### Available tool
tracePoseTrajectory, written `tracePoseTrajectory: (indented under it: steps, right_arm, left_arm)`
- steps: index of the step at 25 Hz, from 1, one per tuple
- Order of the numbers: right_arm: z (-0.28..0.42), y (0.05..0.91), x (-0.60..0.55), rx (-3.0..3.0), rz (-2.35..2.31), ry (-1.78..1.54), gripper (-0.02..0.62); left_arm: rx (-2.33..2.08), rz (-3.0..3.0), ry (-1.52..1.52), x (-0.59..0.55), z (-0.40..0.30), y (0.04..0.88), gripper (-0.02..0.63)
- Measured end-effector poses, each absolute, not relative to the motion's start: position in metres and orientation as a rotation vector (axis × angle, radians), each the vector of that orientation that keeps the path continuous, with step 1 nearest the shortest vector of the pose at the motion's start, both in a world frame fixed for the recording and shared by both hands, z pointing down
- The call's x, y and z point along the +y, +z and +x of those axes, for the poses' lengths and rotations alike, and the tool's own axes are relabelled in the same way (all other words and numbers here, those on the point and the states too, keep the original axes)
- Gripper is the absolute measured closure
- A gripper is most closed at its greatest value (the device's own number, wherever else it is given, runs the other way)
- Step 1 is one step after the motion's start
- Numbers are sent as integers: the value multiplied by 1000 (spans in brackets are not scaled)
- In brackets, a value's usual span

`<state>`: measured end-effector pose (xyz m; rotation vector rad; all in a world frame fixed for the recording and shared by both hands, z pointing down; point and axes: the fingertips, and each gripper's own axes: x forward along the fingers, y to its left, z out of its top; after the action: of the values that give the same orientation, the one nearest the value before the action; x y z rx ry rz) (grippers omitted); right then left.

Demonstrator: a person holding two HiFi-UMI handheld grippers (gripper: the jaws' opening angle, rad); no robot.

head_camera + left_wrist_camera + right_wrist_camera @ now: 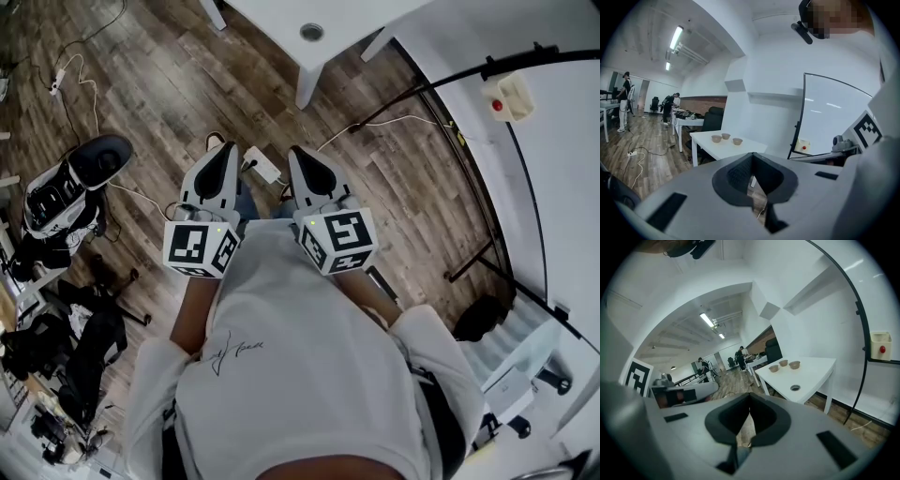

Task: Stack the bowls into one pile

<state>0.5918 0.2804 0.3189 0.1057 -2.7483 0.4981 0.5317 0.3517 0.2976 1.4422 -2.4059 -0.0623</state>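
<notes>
Three small tan bowls stand apart on a white table, far ahead of both grippers: in the left gripper view they are the left bowl (716, 138), the middle bowl (725, 136) and the right bowl (737, 141). The right gripper view shows the same bowls (783, 363) on the table (813, 373). I hold my left gripper (226, 150) and right gripper (299, 153) side by side against my chest, over the wooden floor. Both are shut, tips touching, with nothing between them. In the head view only a corner of the table (309, 56) shows, without the bowls.
A whiteboard on a black stand (525, 178) with a red-button box (507, 97) stands at my right. A power strip (263, 165) and cables lie on the floor ahead. Bags and gear (56, 309) crowd the left. People (623, 101) stand at distant desks.
</notes>
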Motion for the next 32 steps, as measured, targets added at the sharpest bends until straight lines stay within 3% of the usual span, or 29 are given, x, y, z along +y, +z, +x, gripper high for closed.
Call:
tracePoseTrajectory:
  steps: [14,32]
  right_arm:
    - [493,333,239,-2703,213,430,586]
    - [248,326,237,-2615,361,390,586]
  left_arm:
    - [-2317,1557,-122,300,425,311,603]
    - [-2165,1717,-109,297,181,304,603]
